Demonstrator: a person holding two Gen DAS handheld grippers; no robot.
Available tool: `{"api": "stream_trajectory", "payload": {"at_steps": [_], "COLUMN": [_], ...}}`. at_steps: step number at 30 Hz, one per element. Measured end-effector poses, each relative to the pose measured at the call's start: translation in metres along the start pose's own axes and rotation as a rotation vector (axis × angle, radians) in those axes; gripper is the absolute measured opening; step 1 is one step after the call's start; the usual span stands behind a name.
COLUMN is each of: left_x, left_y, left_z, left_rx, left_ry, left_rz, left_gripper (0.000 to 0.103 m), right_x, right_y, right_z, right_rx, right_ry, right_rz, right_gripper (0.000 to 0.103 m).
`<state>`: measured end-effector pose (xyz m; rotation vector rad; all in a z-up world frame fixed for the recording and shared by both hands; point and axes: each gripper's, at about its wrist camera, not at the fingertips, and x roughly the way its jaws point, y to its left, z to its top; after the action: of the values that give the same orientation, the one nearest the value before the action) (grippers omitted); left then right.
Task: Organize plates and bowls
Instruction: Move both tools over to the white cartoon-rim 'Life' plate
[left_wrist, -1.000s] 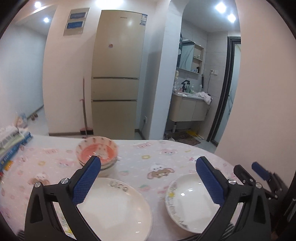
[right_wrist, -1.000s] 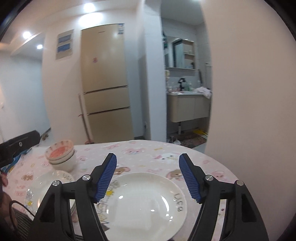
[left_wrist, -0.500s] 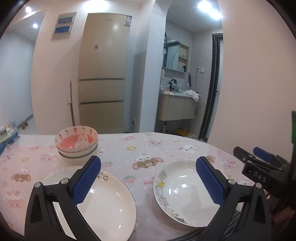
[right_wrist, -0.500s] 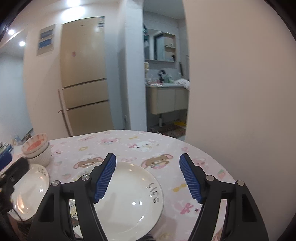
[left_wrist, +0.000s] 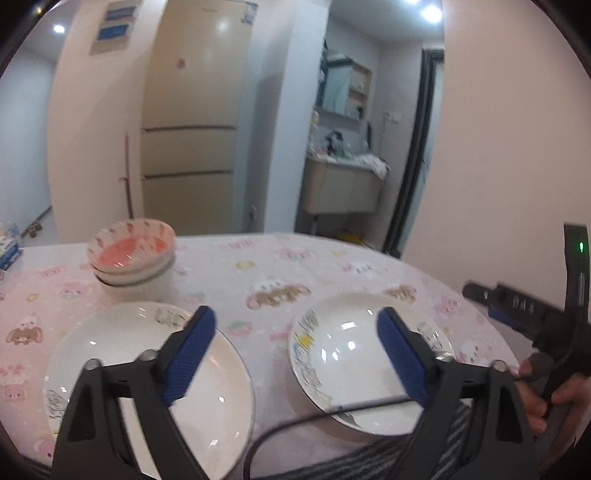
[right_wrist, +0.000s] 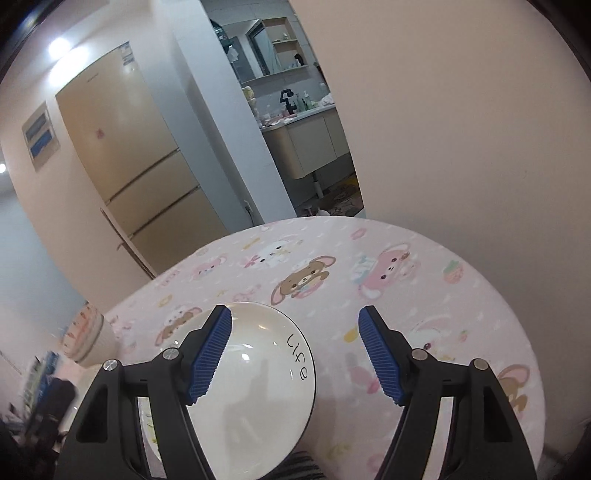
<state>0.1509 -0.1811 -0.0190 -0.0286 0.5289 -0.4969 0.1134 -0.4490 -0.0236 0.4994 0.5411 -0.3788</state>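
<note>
The left gripper (left_wrist: 295, 350) has just been narrowing its jaws compared with a second ago, yet nothing sits between the blue pads; they stay apart, hovering low over the gap between two plates. It has also sunk closer to the table. The right gripper (right_wrist: 295, 354) has rolled and swung across, so the room now leans in its view; its jaws are moderately wide and grip nothing.

By my reading, both hands are closing in for a first pickup, and no dish has been lifted yet.

From the left wrist view, a white plate lettered near its rim (left_wrist: 110, 354) lies at 8 o'clock, partly behind the left finger. A deeper white plate with drawn cartoons (left_wrist: 351, 354) lies at 4 o'clock. A stack of bowls (left_wrist: 133, 258), pink inside on top, stands at 10 o'clock, beyond the first plate. At 3 o'clock a person's hand (left_wrist: 554, 391) holds the other tool.

From the right wrist view, a white plate marked "Life" (right_wrist: 258, 369) lies under the left finger, at 7 o'clock.

The round table wears a pink cartoon-animal tablecloth (left_wrist: 295, 273). Beyond it stand a beige refrigerator (left_wrist: 199, 110) at 11 o'clock and a bathroom vanity (left_wrist: 343, 188) at 1 o'clock.
</note>
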Motion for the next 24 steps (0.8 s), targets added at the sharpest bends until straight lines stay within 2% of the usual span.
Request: {"api": "stream_trajectory", "payload": {"at_steps": [3, 5, 7, 9, 10, 12, 14, 16, 17, 18, 19, 22, 24], "left_x": [-0.004, -0.020, -0.032, -0.036, -0.037, -0.045, -0.053, -0.045, -0.036, -0.027, -0.016, 0.007, 0.013], "left_y": [-0.004, -0.009, -0.011, -0.007, -0.002, 0.012, 0.020, 0.021, 0.020, 0.021, 0.024, 0.032, 0.029], "left_z": [-0.004, -0.004, -0.004, -0.001, 0.002, 0.010, 0.017, 0.023, 0.024, 0.023, 0.021, 0.012, 0.009], "left_rx": [0.005, 0.036, 0.044, 0.022, 0.005, -0.054, -0.100, -0.081, -0.068, -0.069, -0.090, -0.150, -0.142], "left_ry": [-0.002, -0.080, -0.142, -0.166, -0.164, -0.177, -0.192, -0.121, -0.072, -0.027, 0.029, 0.150, 0.176], "left_rz": [-0.148, -0.201, -0.189, -0.133, -0.132, -0.193, -0.171, -0.112, -0.090, -0.070, -0.061, -0.117, -0.117], "left_gripper": [0.069, 0.069, 0.069, 0.069, 0.069, 0.069, 0.069, 0.068, 0.064, 0.055, 0.048, 0.041, 0.041], "right_x": [-0.002, -0.011, -0.024, -0.036, -0.041, -0.049, -0.052, -0.053, -0.051, -0.052, -0.055, -0.070, -0.088], "right_y": [-0.018, -0.023, -0.020, -0.015, -0.012, -0.002, 0.005, 0.010, 0.014, 0.016, 0.015, 0.005, -0.002], "right_z": [0.005, 0.007, 0.007, 0.004, 0.001, -0.009, -0.012, -0.015, -0.019, -0.024, -0.027, -0.040, -0.049], "right_rx": [0.154, 0.202, 0.148, 0.080, 0.048, -0.041, -0.135, -0.232, -0.288, -0.317, -0.327, -0.359, -0.420], "right_ry": [-0.031, -0.101, -0.155, -0.153, -0.153, -0.157, -0.109, -0.005, 0.081, 0.137, 0.156, 0.257, 0.281], "right_rz": [0.048, -0.004, 0.042, 0.162, 0.168, 0.044, 0.013, 0.079, 0.111, 0.121, 0.138, 0.247, 0.220], "right_gripper": [0.073, 0.073, 0.073, 0.073, 0.073, 0.073, 0.073, 0.073, 0.073, 0.073, 0.073, 0.073, 0.073]}}
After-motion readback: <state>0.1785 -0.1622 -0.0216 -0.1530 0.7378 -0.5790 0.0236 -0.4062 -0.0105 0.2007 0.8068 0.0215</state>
